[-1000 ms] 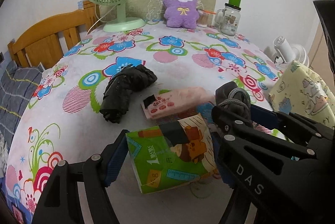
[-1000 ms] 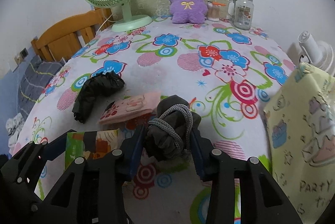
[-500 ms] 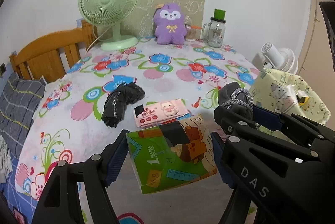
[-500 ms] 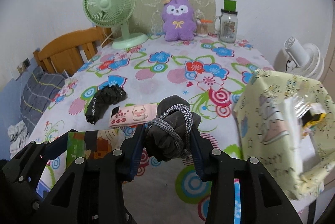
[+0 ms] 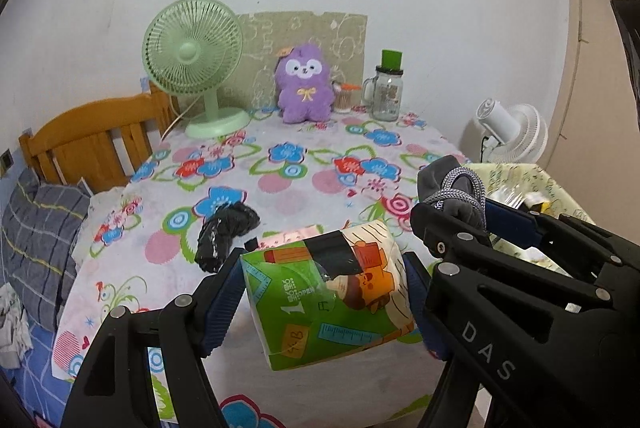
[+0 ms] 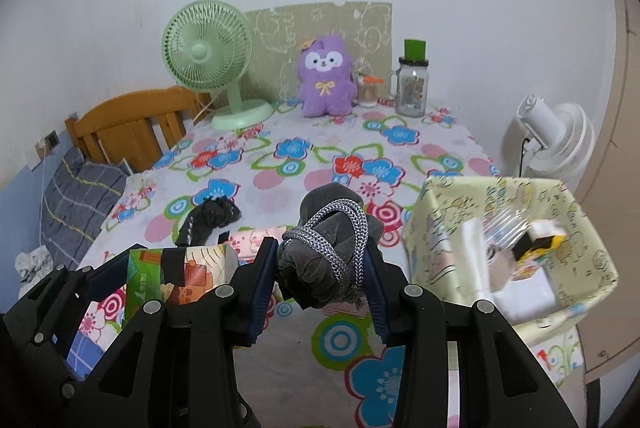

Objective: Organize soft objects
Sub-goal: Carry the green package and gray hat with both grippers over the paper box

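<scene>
My left gripper (image 5: pixel 324 292) is shut on a green tissue pack (image 5: pixel 332 292) and holds it above the table's near edge. My right gripper (image 6: pixel 322 264) is shut on a grey cloth bundle (image 6: pixel 328 248) tied with a grey cord, also raised; it also shows in the left wrist view (image 5: pixel 452 187). A black crumpled cloth (image 5: pixel 226 232) and a pink wipes pack (image 6: pixel 256 240) lie on the floral tablecloth (image 6: pixel 320 155). A yellow patterned box (image 6: pixel 516 228), open on top with items inside, stands at the right of the table.
At the table's far end stand a green fan (image 6: pixel 212 55), a purple plush toy (image 6: pixel 326 77), a small orange-lidded pot (image 6: pixel 368 91) and a glass jar with a green lid (image 6: pixel 412 83). A wooden chair (image 6: pixel 132 123) is left; a white fan (image 6: pixel 556 143) right.
Both grippers have risen and pulled back from the table with their loads. The table looks farther away, and the yellow box's open top has come into view.
</scene>
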Demonstrator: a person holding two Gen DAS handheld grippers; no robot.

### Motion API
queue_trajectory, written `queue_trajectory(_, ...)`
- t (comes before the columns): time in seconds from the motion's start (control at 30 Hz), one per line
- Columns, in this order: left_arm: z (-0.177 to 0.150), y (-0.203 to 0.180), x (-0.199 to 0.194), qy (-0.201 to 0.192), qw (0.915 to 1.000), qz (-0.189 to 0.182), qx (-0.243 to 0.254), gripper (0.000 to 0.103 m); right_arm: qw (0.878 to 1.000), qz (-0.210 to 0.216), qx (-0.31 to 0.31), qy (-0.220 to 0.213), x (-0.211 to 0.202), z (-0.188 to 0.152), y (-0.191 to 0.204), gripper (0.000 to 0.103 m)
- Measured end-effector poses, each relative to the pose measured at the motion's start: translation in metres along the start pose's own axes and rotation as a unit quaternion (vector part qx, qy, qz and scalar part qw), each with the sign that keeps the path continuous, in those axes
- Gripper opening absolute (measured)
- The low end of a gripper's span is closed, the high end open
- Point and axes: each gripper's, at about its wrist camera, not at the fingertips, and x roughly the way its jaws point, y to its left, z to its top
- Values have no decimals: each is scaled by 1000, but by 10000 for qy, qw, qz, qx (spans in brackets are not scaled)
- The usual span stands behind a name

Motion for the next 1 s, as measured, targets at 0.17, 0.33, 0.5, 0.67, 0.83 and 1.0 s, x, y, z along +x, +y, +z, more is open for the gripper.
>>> queue_trajectory(0.17,11,-7,-15,-156,9998,-26,80,77,9999,-18,10,-169,-19,10,-5,44)
queue_trajectory(0.33,22,-19,-27,-294,9994,-55,173,77,9994,-56,49,-333,-34,19,-13,44)
queue_trajectory(0.5,32,-33,-33,-385,9989,-104,234,77,9990,-106,73,-434,-46,27,-26,44)
queue_trajectory(0.67,39,-47,-34,-410,9988,-123,244,77,9989,-77,66,-466,-53,33,-43,44)
queue_trajectory(0.83,44,-64,-31,-395,9988,-129,240,78,9988,-16,40,-481,-55,37,-60,44)
queue_trajectory(1.0,49,-86,-25,-379,9986,-188,309,78,9988,4,43,-491,-57,37,-77,44)
